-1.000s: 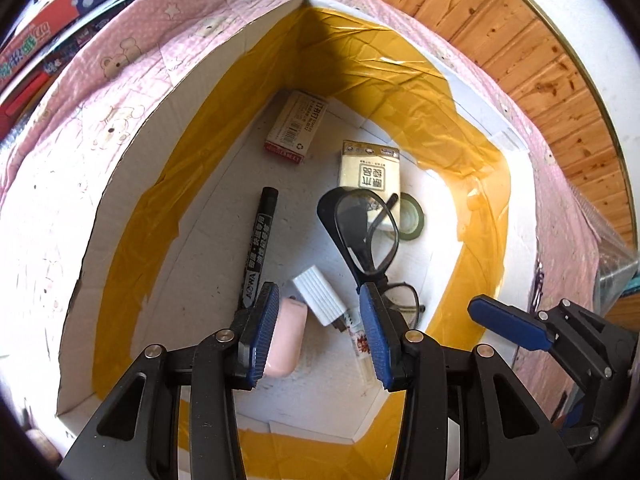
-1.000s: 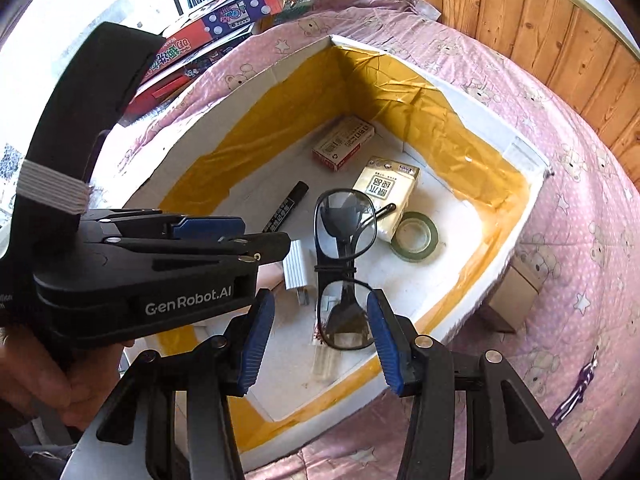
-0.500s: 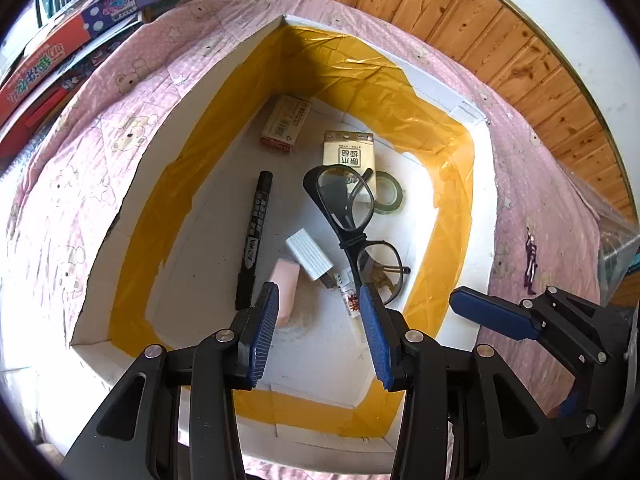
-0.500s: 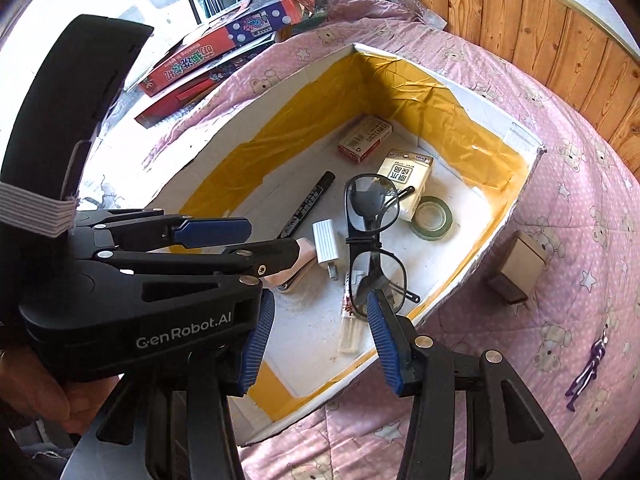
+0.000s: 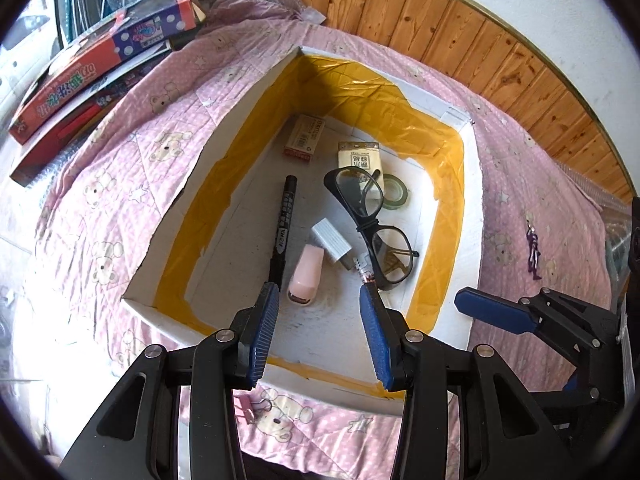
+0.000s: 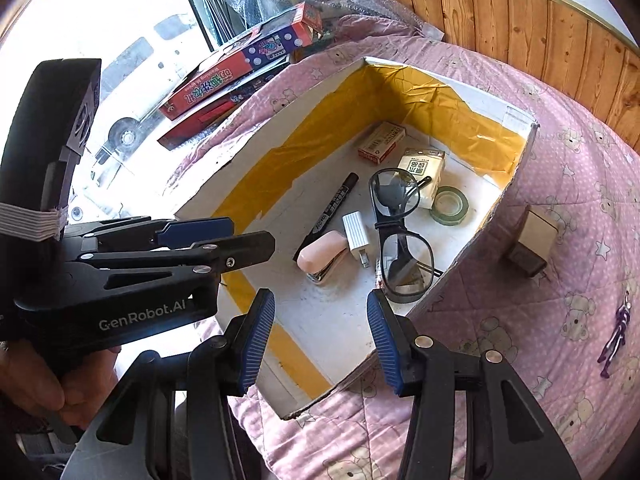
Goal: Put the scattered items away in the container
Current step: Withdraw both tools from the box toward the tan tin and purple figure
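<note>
Both the left gripper (image 5: 316, 312) and right gripper (image 6: 320, 320) hung released and empty above the near rim of the cardboard box (image 6: 516, 184). A small carton (image 6: 532, 240) and purple trinket (image 6: 614, 338) lay on the quilt (image 6: 580, 184) right of it. Reaching across risked snagging the glasses (image 6: 400, 236) just ahead, or nudging the box

A pink bear blanket (image 6: 540, 208) covers the bed. Behind it is a brown wood wall (image 6: 520, 12). Bright light comes through the window (image 6: 132, 64) on the left.
</note>
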`<state>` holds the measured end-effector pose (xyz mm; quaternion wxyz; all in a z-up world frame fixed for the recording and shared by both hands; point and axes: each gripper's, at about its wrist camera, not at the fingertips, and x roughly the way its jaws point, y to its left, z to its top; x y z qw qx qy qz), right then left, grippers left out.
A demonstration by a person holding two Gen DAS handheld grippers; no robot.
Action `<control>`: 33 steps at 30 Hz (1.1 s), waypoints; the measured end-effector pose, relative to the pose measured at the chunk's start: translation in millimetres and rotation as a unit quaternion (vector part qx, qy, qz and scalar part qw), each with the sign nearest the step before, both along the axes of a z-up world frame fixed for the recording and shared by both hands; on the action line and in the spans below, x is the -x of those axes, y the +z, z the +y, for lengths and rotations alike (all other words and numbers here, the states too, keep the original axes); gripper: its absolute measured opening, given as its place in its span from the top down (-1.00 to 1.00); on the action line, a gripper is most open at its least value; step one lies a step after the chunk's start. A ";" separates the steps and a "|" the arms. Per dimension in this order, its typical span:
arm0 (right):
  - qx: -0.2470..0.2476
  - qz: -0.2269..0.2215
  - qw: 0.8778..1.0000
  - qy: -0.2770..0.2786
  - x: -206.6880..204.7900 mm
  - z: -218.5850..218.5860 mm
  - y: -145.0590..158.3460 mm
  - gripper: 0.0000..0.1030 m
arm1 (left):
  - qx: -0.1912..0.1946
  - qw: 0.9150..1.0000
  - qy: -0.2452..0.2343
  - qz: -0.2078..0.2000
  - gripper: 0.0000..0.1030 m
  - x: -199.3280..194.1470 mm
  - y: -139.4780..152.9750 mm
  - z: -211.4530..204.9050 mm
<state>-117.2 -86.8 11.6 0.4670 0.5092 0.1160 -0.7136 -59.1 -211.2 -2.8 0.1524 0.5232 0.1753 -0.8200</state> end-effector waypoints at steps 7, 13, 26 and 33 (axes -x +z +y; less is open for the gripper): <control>0.044 0.015 0.999 -0.004 -25.0 14.0 5.9 -0.01 | 0.066 0.997 -0.029 0.039 0.13 -26.9 15.5 19.2; 0.076 0.020 0.997 -0.014 -38.8 31.4 5.0 -0.08 | 0.085 0.993 -0.038 0.067 0.13 -46.4 27.0 34.3; 0.106 0.052 0.991 -0.058 -51.8 89.5 -3.0 -0.08 | 0.096 0.985 -0.060 0.127 0.10 -49.6 48.0 81.4; 0.121 0.032 0.988 -0.091 -44.6 127.6 -19.4 -0.08 | 0.104 0.980 -0.090 0.141 0.10 -43.7 48.5 112.4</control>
